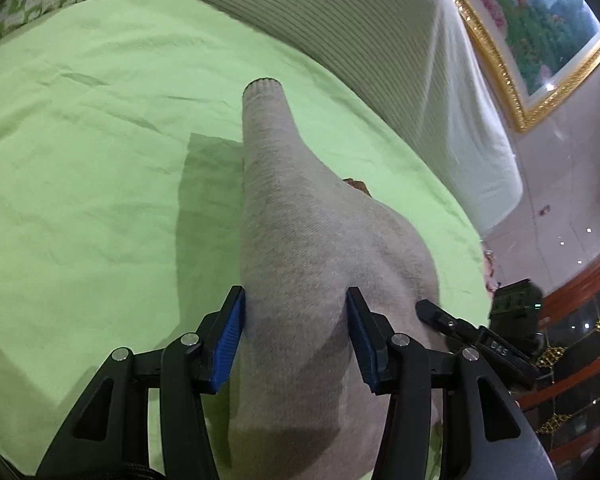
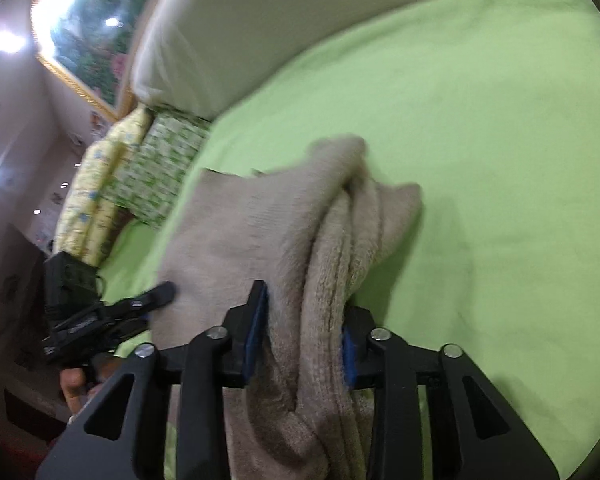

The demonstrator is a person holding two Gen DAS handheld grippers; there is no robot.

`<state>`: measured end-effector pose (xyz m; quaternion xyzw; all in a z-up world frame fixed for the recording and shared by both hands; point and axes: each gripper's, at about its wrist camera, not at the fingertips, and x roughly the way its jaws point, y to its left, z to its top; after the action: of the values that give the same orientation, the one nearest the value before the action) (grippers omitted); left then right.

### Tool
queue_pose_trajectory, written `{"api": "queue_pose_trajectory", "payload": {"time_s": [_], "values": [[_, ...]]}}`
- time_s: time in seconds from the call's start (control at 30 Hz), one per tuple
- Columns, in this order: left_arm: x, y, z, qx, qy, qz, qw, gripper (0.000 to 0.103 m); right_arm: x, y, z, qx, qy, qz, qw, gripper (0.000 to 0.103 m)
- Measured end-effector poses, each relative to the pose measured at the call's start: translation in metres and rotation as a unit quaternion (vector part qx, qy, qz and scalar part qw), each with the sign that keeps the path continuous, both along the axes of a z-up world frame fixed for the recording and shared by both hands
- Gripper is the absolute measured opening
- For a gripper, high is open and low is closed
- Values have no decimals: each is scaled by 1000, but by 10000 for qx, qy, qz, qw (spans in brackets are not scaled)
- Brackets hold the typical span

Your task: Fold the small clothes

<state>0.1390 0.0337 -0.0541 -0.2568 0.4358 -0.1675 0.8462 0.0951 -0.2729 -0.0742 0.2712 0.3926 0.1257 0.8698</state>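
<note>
My left gripper (image 1: 296,334) has its blue-padded fingers (image 1: 230,344) set apart with the beige sweater (image 1: 300,248) bunched between them, the cloth filling the gap and pressing against both pads, so I am pinching a thick fold of it. From there the knit runs away from me and narrows into a sleeve whose ribbed cuff (image 1: 263,85) points up toward the far side of the bed, casting a dark shadow on the green bedsheet (image 1: 92,160) to its left. My right gripper (image 2: 304,334) likewise clamps the sweater (image 2: 260,232), a gathered, rope-like roll of fleecy fabric squeezed between its blue pads (image 2: 256,332); the picture is blurred here, so I cannot tell quite how many layers are caught. Beyond that grip the garment spreads out, partly lifted, with a flat panel to the left and a twisted bundle to the right above the sheet (image 2: 480,160). In each wrist view the other gripper shows at the edge, holding the same garment. Farther off lie a green-patterned pillow (image 2: 160,168) and a yellow one (image 2: 96,196), then a large white ribbed cushion (image 1: 360,40), and behind it a gold-framed painting (image 1: 540,32) on the wall.
</note>
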Motion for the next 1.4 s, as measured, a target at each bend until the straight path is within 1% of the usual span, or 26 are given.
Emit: {"api": "queue_pose_trajectory", "payload": {"time_s": [0.1, 0.17, 0.23, 0.3, 0.33, 0.4, 0.47, 0.6, 0.7, 0.8, 0.9, 0.97, 1.1, 1.2, 1.23, 1.33, 1.4], "values": [[3, -2, -6, -14, 7, 52, 10000, 59, -5, -8, -6, 135, 26, -185, 9997, 51], [7, -7, -10, -77, 33, 84, 9999, 63, -8, -9, -6, 78, 17, -261, 9996, 52], [11, -7, -14, -66, 39, 120, 9999, 66, -9, -5, -4, -176, 17, -339, 9993, 54], [17, -10, -17, 48, 65, 176, 9998, 71, -11, -1, -3, -542, 84, -473, 9974, 63], [18, -11, -17, 90, 64, 221, 9997, 73, -11, 2, -1, -658, 87, -518, 9964, 64], [13, -6, -17, 131, 85, 245, 9996, 73, -13, 6, 3, -806, 55, -581, 9950, 64], [11, -10, -12, 230, 76, 304, 9992, 73, -17, 10, 8, -924, 20, -615, 9938, 64], [-4, -14, 4, 621, -19, 321, 9976, 71, -31, 12, 23, -962, -167, -722, 9926, 64], [-21, -12, 15, 631, -125, 286, 9975, 71, -46, 10, 35, -909, -350, -784, 9922, 64], [-35, -13, 19, 682, -121, 276, 9972, 71, -60, 15, 43, -1038, -500, -763, 9904, 64], [-50, -13, 20, 732, -123, 248, 9969, 71, -73, 21, 45, -1181, -549, -723, 9888, 65], [-58, -13, 20, 799, -103, 249, 9964, 72, -80, 24, 44, -1182, -544, -701, 9890, 65], [-72, -12, 17, 1003, -72, 225, 9947, 72, -91, 34, 39, -1336, -512, -657, 9875, 65], [-79, -11, 15, 1147, -73, 182, 9932, 72, -97, 41, 35, -1696, -455, -610, 9826, 65], [-81, -10, 14, 1156, -67, 169, 9931, 72, -99, 43, 34, -1747, -458, -580, 9818, 65], [-90, -9, 17, 1191, -79, 172, 9927, 72, -109, 44, 33, -1709, -481, -574, 9824, 65], [-97, -10, 20, 1287, -132, 179, 9914, 73, -115, 45, 33, -1736, -497, -576, 9819, 65]]}}
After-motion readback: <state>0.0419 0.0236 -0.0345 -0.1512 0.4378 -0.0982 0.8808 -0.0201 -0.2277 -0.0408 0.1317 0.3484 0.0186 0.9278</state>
